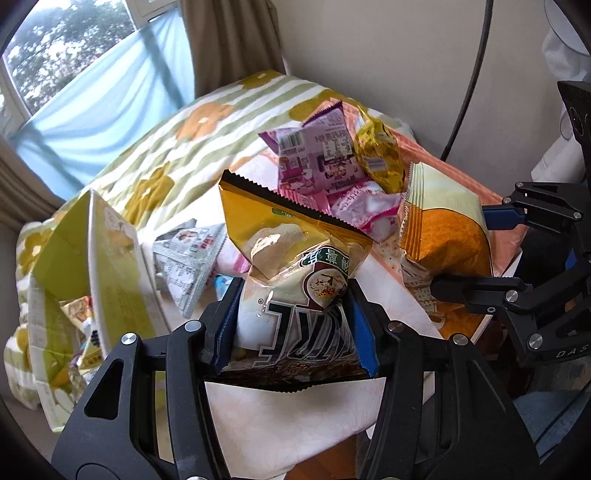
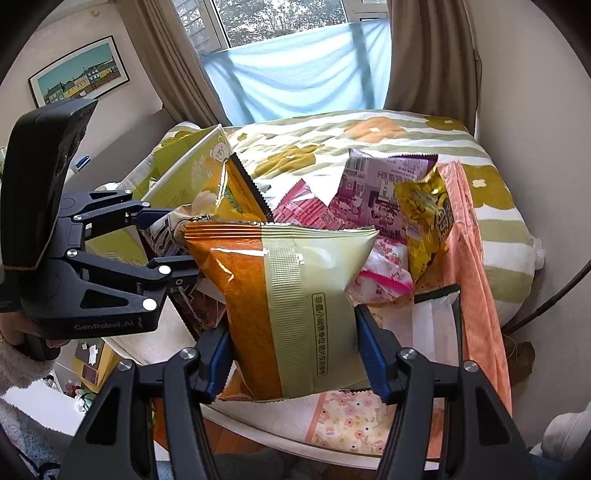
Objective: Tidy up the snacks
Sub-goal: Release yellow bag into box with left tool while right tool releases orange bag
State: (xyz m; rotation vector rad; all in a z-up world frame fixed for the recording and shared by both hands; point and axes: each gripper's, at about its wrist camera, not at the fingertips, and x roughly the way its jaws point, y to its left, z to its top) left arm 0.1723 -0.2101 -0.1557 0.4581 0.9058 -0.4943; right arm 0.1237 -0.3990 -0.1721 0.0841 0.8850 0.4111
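Gold chip bag [image 1: 295, 266] is clamped in our left tongs [image 1: 295, 332], orange-green bag [image 2: 291, 295] in the right tongs [image 2: 295, 354]; we should lower both gently into the open carton [image 1: 110, 266].

Soft daylight enters through the window [image 2: 280, 18] beyond the tongs, filtered by a pale blue cloth [image 2: 306, 79]. Glare streaks the foil snack bags [image 2: 303, 295] held between the fingers. Fisheye bending curves the curtains [image 1: 229, 40] at the edges, corners go black, and the left view blurs slightly
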